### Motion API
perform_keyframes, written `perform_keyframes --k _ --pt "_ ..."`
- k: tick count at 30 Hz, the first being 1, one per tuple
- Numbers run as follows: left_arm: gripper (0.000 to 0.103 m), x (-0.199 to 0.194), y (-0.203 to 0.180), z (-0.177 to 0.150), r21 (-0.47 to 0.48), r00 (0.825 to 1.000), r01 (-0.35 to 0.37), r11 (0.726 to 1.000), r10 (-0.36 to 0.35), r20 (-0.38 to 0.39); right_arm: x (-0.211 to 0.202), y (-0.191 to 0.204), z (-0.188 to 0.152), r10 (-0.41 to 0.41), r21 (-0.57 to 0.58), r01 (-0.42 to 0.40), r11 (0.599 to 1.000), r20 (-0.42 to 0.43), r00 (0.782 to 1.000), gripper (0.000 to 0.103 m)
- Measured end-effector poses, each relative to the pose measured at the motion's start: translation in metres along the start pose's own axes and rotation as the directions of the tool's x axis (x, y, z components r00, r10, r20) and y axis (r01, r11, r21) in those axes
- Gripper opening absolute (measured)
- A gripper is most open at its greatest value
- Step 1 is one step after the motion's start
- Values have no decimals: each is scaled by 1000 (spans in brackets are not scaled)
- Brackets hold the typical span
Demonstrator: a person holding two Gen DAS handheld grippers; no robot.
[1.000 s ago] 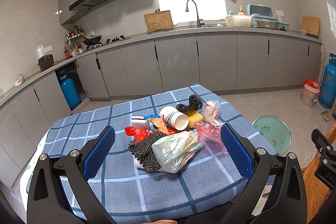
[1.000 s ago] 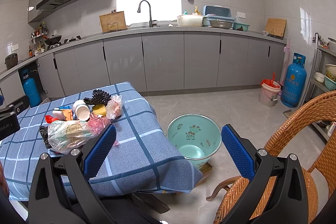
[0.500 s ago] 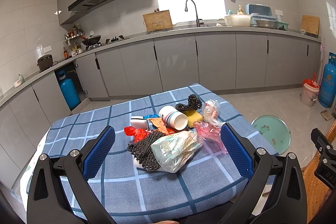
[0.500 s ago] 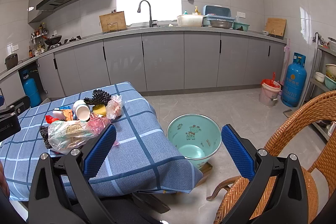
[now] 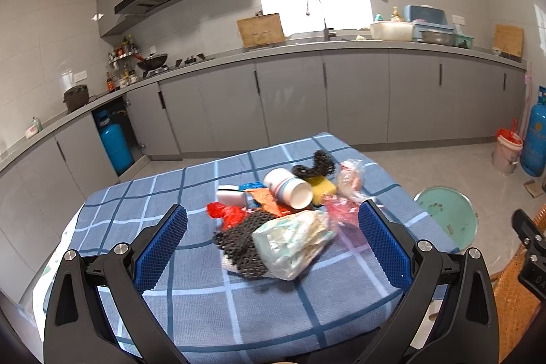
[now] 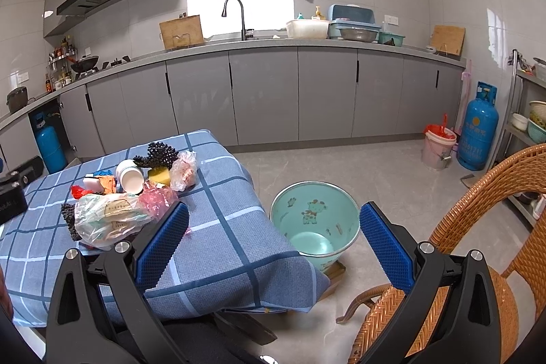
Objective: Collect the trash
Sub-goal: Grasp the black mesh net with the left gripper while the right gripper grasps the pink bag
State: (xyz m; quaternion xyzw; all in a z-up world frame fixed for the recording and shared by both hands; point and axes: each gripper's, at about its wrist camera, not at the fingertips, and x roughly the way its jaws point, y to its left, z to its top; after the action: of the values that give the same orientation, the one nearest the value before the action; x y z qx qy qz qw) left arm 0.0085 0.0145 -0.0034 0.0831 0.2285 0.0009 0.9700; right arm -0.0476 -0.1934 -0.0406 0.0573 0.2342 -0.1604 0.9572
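A pile of trash lies on the blue checked tablecloth (image 5: 211,295): a clear plastic bag of paper (image 5: 293,243), black foam netting (image 5: 239,244), a white cup (image 5: 290,188) on its side, a yellow sponge (image 5: 322,186), a red wrapper (image 5: 227,214) and a pink bag (image 5: 341,203). My left gripper (image 5: 273,241) hangs open above the table's near side, the pile showing between its blue pads. My right gripper (image 6: 273,234) is open too, off the table's right edge, above the mint green bin (image 6: 315,224) on the floor. The bag of paper (image 6: 109,217) lies left of its left finger.
A wicker chair (image 6: 477,227) stands close on the right. Grey kitchen cabinets (image 6: 262,98) run along the back wall. A blue gas cylinder (image 6: 477,128) and a pink bucket (image 6: 438,147) stand at the far right, another cylinder (image 5: 116,145) under the left counter.
The left view has drifted slightly, with the pile a little blurred. Both grippers stay open and nothing on the table has moved.
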Motion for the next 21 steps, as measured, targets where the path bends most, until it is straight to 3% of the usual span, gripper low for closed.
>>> perform_keyframes --k 10,21 --pt "99 57 58 -12 -82 986 -123 989 112 -123 49 22 -4 12 -24 -14 1000 -84 996 99" --pt "99 126 114 -28 -120 942 -245 962 207 -264 117 55 11 65 -55 -73 996 -134 989 98"
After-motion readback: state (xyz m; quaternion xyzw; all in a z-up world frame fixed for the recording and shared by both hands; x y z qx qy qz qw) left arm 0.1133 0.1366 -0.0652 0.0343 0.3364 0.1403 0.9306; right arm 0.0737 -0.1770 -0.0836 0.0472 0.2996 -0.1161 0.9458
